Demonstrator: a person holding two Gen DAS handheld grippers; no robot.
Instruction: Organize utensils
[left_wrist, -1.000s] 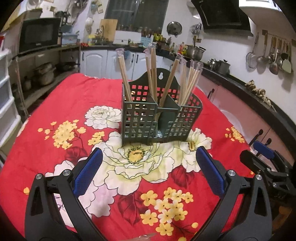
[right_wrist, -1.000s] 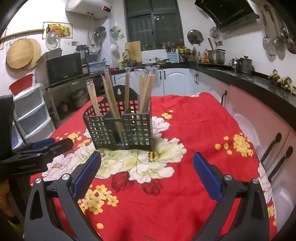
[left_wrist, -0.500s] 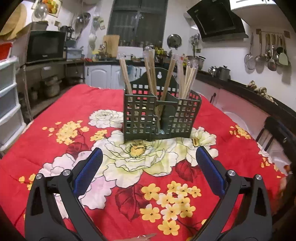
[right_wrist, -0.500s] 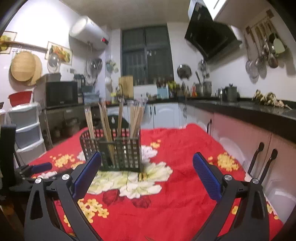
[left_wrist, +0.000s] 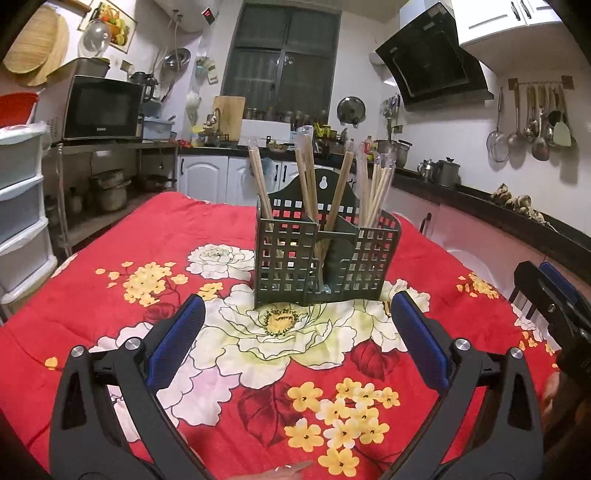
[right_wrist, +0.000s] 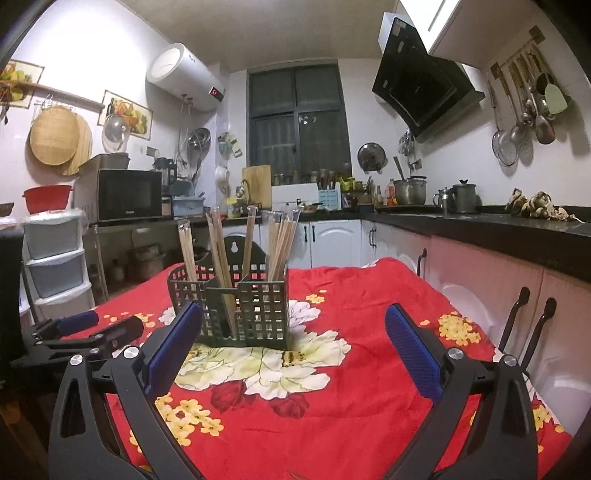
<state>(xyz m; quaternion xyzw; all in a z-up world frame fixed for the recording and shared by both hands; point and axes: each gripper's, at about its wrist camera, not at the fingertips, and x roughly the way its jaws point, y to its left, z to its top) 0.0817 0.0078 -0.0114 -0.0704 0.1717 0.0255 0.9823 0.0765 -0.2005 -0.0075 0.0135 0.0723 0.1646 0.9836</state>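
Note:
A dark green lattice utensil holder (left_wrist: 325, 258) stands upright on the red floral tablecloth (left_wrist: 110, 280). Several wrapped pairs of wooden chopsticks (left_wrist: 375, 192) stand in its compartments. It also shows in the right wrist view (right_wrist: 240, 310), with chopsticks (right_wrist: 280, 240) sticking up. My left gripper (left_wrist: 297, 347) is open and empty, a short way in front of the holder. My right gripper (right_wrist: 293, 345) is open and empty, near the table's front edge. The right gripper shows at the far right of the left wrist view (left_wrist: 554, 306), and the left gripper at the left of the right wrist view (right_wrist: 92, 328).
The table sits in a kitchen. A black counter (right_wrist: 498, 229) with pink cabinets (right_wrist: 480, 280) runs along the right. White plastic drawers (left_wrist: 18, 206) and a microwave (left_wrist: 101, 109) stand at the left. Ladles (left_wrist: 535, 122) hang on the right wall.
Both grippers have tilted up and pulled back from the holder, so more of the kitchen wall and ceiling shows. Both stay open and empty. The holder has not moved.

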